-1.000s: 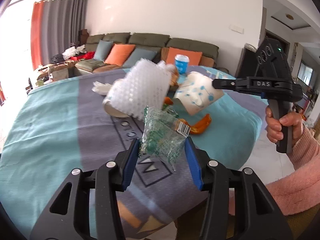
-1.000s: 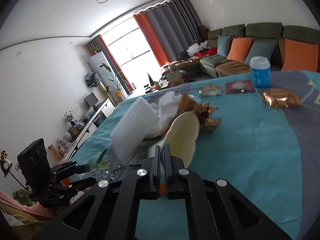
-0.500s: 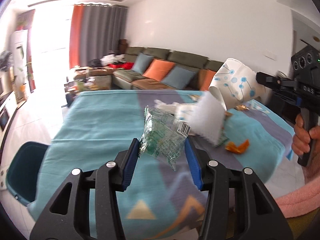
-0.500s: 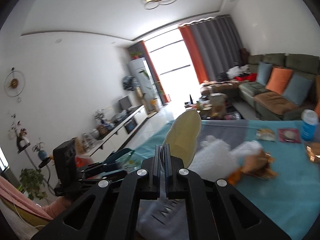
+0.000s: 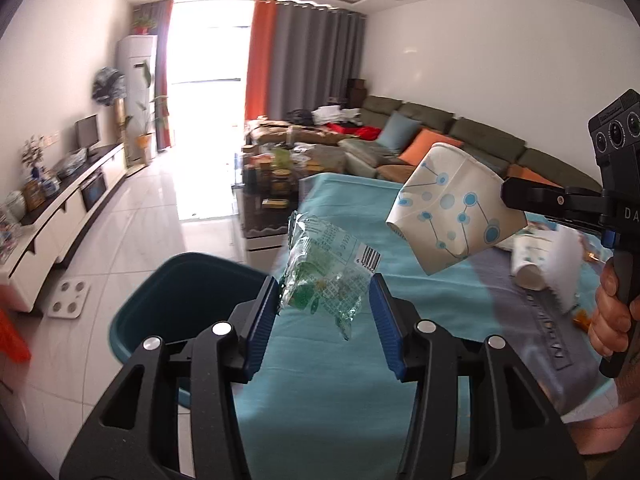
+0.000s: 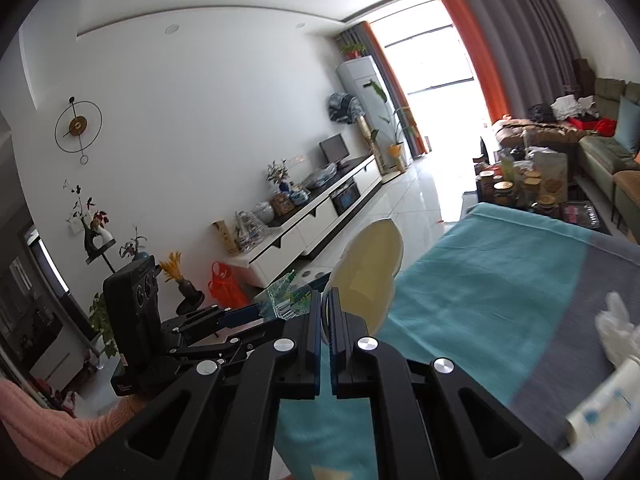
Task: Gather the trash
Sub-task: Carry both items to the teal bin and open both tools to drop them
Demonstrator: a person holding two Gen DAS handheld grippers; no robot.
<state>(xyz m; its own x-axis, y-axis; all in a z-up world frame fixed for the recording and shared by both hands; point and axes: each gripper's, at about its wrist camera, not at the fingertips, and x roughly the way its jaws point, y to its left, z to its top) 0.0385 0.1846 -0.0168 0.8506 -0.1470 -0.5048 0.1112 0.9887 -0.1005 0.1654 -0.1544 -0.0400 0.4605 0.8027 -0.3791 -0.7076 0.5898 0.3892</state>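
Tongs, left [image 5: 324, 304]: clamped on wrapper [image 5: 326, 276], frame centre, above table [image 5: 320, 420]; bin [image 5: 180, 304] lower left; cup [image 5: 452, 212] upper right, held by the other tongs.

Tongs, right [image 6: 326, 312]: pressed together on cup [image 6: 368, 268] rim, centre; left tongs [image 6: 276, 312] with wrapper [image 6: 288, 300] at left.

Bin [image 5: 188, 300] mouth open beside table [image 5: 340, 380] edge, floor around bare
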